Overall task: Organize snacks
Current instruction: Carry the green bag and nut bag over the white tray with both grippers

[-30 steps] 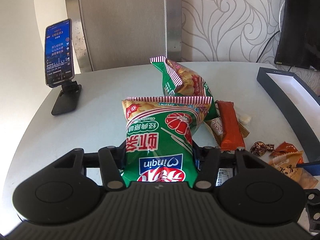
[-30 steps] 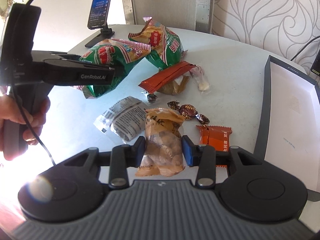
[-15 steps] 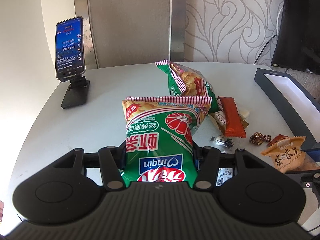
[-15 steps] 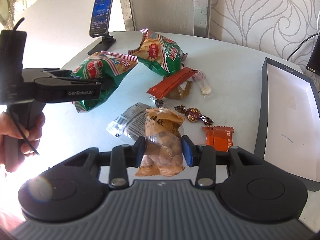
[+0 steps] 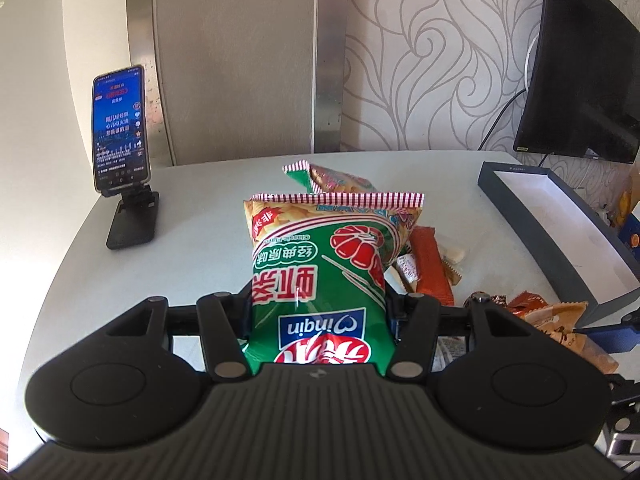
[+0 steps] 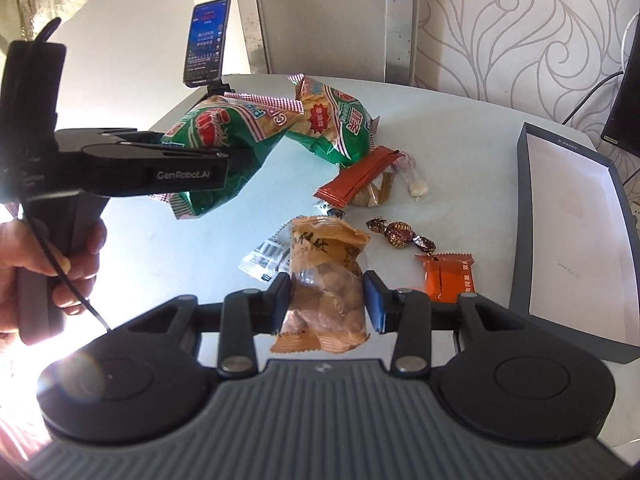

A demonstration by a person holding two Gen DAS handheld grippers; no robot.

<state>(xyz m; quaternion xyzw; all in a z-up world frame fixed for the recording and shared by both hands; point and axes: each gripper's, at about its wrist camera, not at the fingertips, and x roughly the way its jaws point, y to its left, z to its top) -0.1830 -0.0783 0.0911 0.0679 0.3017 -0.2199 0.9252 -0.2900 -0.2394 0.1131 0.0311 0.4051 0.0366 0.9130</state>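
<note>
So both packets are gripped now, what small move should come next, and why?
Probably carry the tan nut packet in the right gripper right, over the open box. Both packets are off the table, the green bag included, and the box shows nothing inside.

"GenRobot.AI" on left tongs [image 6: 236,162]

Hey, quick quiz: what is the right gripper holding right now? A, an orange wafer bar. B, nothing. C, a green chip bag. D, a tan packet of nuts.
D: the right gripper has its fingers pressed on either side of the tan packet of nuts, lifted above the table.
</note>
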